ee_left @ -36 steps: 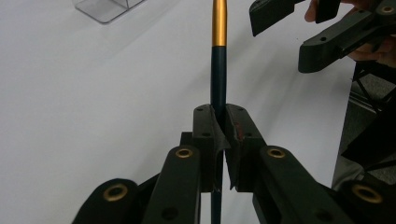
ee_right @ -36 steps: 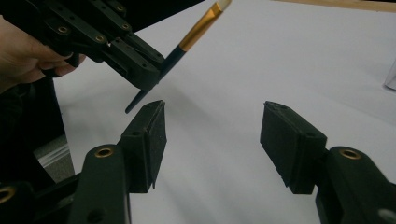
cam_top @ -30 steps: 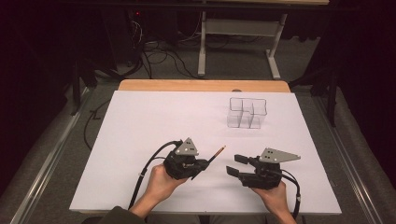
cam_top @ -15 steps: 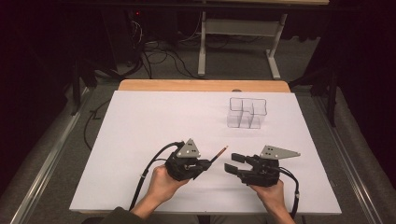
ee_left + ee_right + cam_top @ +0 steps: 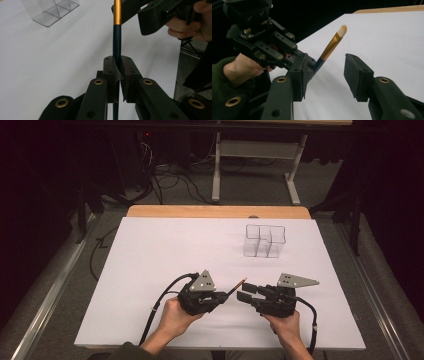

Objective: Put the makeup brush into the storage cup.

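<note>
The left gripper (image 5: 216, 296) is clamped on a brush (image 5: 117, 37), jaws pinched tight on the dark handle, so the gold ferrule and pale bristle tip poke out ahead, angled up and clear of the white worktop (image 5: 165, 250). Holding it low on the handle like that leaves the front part free, which looks to me like an offer to the other hand. And there's the right gripper (image 5: 325, 75), jaws standing wide apart and facing the brush, the tip sitting just beyond the gap between them. It touches nothing yet. Over at the far right of the worktop stands a clear holder (image 5: 264, 240) with several compartments, well apart from both hands; my guess is the brush is bound for it.
</note>
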Motion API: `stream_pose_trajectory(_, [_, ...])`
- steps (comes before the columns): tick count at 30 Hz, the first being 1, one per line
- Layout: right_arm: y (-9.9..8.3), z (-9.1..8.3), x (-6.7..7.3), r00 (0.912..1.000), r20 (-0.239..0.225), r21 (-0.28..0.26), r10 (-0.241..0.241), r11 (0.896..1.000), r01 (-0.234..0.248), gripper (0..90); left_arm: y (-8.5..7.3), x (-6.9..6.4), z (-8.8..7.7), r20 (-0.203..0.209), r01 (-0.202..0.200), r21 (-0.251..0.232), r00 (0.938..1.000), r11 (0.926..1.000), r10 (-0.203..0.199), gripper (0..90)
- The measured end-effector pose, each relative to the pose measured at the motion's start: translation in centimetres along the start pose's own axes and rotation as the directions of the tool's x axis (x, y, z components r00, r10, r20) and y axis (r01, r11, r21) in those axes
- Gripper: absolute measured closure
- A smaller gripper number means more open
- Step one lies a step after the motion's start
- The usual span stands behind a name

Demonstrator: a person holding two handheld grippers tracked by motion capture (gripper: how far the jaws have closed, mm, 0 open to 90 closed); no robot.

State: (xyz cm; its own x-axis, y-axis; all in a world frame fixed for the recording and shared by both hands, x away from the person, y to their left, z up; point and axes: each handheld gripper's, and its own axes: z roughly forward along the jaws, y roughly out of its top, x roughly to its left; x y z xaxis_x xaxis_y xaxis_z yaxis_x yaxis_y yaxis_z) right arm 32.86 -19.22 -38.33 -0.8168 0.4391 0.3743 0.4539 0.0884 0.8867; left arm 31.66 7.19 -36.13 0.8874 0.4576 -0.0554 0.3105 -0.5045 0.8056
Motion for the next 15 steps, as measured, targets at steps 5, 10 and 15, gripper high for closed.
stream_pose_trajectory(5, [0.05, 0.06, 0.0, 0.9997, -0.024, -0.008, 0.01, 1.0, -0.01, 61.8, 0.14, -0.38, 0.07, 0.006, -0.022, -0.004, 0.9997, 0.9998, 0.022, 83.2])
stream_pose_trajectory(10, [0.13, 0.14, -0.11, 0.9984, -0.05, -0.018, 0.024, 1.0, -0.025, 66.7, 0.1, -0.45, 0.06, 0.005, -0.035, -0.015, 0.9994, 0.9993, 0.035, 83.2])
stream_pose_trajectory(15, [0.04, 0.64, -0.11, 0.9965, -0.074, -0.009, 0.039, 0.999, -0.04, 70.4, 0.13, -0.54, -0.03, 0.007, -0.036, -0.024, 0.9993, 0.9991, 0.036, 83.2])
